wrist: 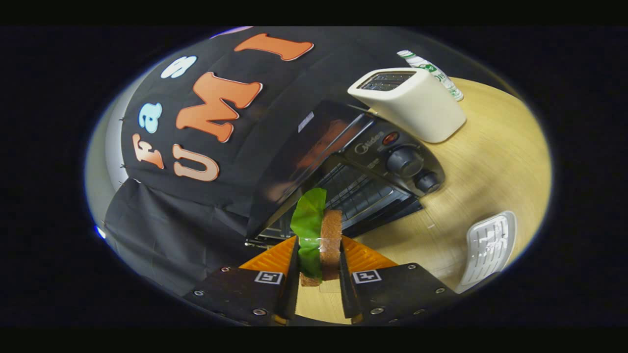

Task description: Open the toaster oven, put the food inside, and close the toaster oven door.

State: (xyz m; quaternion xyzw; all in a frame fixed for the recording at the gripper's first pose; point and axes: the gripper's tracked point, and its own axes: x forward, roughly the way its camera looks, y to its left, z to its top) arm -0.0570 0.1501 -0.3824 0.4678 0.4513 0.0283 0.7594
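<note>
Green-leaf and brown-bread sandwich (321,235) is clamped upright in the claw (319,267), just short of the black toaster oven (353,176), whose door appears open. Step: loading. Next, judged: advance onto the wire rack (365,193), then release. White toaster (412,100) stands beyond on the wooden bench (490,162).

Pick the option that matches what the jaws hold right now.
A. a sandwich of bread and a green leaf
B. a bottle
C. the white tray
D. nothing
A: the gripper is shut on the sandwich, with the open toaster oven just beyond it.
</note>
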